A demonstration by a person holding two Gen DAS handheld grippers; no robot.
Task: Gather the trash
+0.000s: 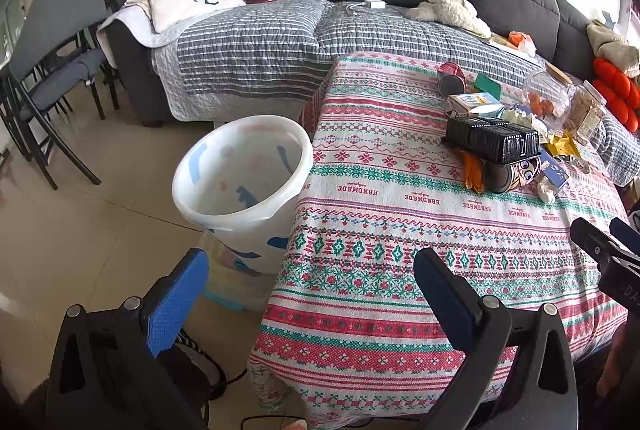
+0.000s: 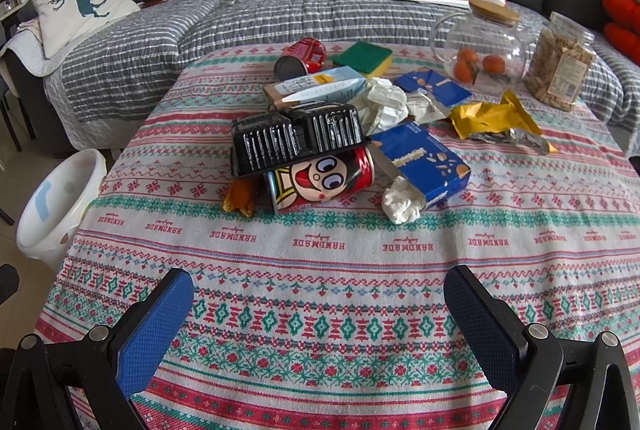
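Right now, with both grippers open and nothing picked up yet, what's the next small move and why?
Probably ease the right gripper forward toward the ribbed black plastic tray. It sits on top of the pile, propped on the red cartoon-face can, so it looks the easiest piece to lift first. The fingers stand wide apart over bare cloth, and the white plastic bin beside the table looks empty.

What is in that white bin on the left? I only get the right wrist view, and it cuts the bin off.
Observer: The left wrist view shows the whole white bin. I see no trash inside it.
Visitor: Where does it stand?
Observer: On the floor, right against the hanging tablecloth at the table's left side.
Visitor: Is the other hand-held gripper busy?
Observer: No. The left hand-held gripper is open and holds nothing.
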